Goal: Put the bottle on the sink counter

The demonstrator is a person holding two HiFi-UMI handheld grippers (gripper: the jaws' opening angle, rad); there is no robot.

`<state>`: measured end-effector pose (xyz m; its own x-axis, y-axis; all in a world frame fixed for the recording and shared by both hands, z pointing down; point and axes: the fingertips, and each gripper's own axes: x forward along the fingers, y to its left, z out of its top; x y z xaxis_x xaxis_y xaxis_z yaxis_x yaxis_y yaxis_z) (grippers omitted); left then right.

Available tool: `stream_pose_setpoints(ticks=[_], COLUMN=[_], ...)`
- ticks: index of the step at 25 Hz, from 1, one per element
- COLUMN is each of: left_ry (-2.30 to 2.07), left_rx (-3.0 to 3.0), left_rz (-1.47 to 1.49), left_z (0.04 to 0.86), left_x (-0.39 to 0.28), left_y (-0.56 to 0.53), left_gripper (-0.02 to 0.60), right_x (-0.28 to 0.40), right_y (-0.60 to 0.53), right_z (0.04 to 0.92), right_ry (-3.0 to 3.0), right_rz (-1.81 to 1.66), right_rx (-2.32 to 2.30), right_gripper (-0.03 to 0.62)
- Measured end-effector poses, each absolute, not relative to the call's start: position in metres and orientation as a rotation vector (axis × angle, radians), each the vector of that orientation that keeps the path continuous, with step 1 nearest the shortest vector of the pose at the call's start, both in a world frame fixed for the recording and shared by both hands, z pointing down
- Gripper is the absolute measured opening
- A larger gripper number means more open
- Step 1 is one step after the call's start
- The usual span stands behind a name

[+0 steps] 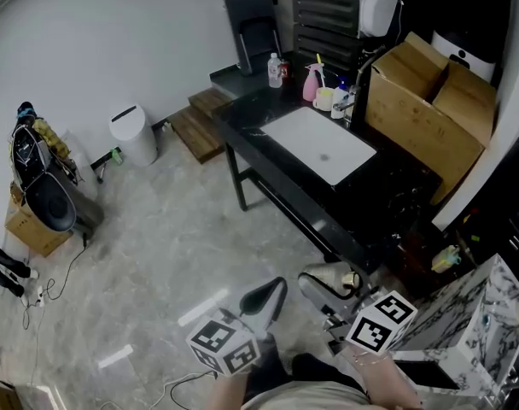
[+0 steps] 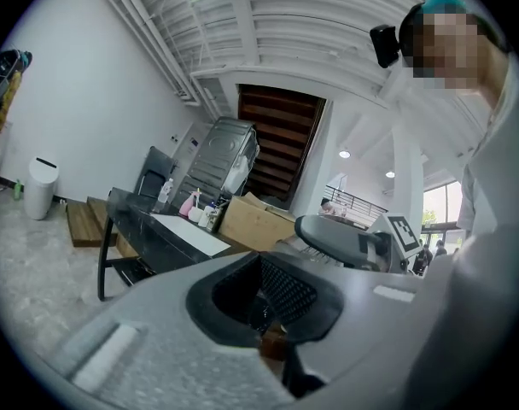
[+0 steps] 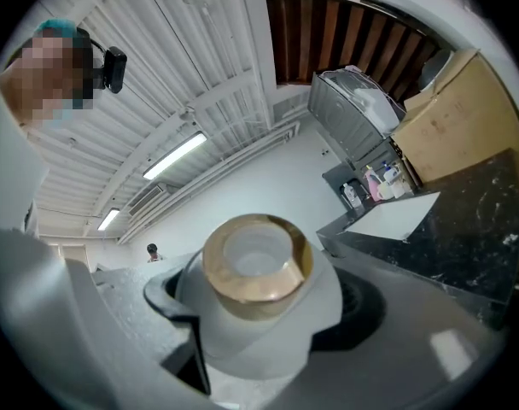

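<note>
While the right claw [image 1: 329,295] is closed on the bottle [image 1: 323,282], the bottle lies almost flat at about 5 o'clock in the head view. Its long axis runs roughly from 9 to 3 o'clock. In the right gripper view the golden cap [image 3: 258,267] faces the camera, so the white body points away along the jaws.

The bottle is over the floor [image 1: 157,246], well apart from the black tabletop [image 1: 387,186] with its white sink [image 1: 319,143], which stands toward 12 o'clock.

The left claw [image 1: 264,301] is at 6 o'clock, just beside the right one. It points up toward 12 o'clock, and its jaws are narrow with nothing between them.

Both claws are held low and close to the person's body.

A pink bottle [image 1: 311,84] stands on the far end of the tabletop.
</note>
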<state>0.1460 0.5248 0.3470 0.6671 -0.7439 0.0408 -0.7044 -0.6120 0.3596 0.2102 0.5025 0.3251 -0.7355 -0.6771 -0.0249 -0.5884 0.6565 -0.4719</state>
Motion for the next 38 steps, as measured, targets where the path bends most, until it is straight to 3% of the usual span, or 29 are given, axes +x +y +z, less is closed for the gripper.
stream_pose_setpoints(ticks=[8, 25, 38], left_ry=[-1.118, -0.970, -0.968], left_rx=[2.570, 2.634, 2.535], left_rz=[-0.160, -0.213, -0.283], left_z=[0.349, 0.324, 0.350], left_x=[0.118, -0.052, -0.100], left_y=[0.449, 0.252, 0.172], left_gripper=[0.006, 0.006, 0.006], right_x=[0.183, 0.015, -0.048], right_y=[0.434, 0.228, 0.141], right_z=[0.339, 0.309, 0.329], right_ry=[2.671, 2.698, 2.835], right_rz=[-0.660, -0.461, -0.487], right_rx=[-1.060, -1.138, -1.094], right_gripper=[0.342, 0.342, 0.342])
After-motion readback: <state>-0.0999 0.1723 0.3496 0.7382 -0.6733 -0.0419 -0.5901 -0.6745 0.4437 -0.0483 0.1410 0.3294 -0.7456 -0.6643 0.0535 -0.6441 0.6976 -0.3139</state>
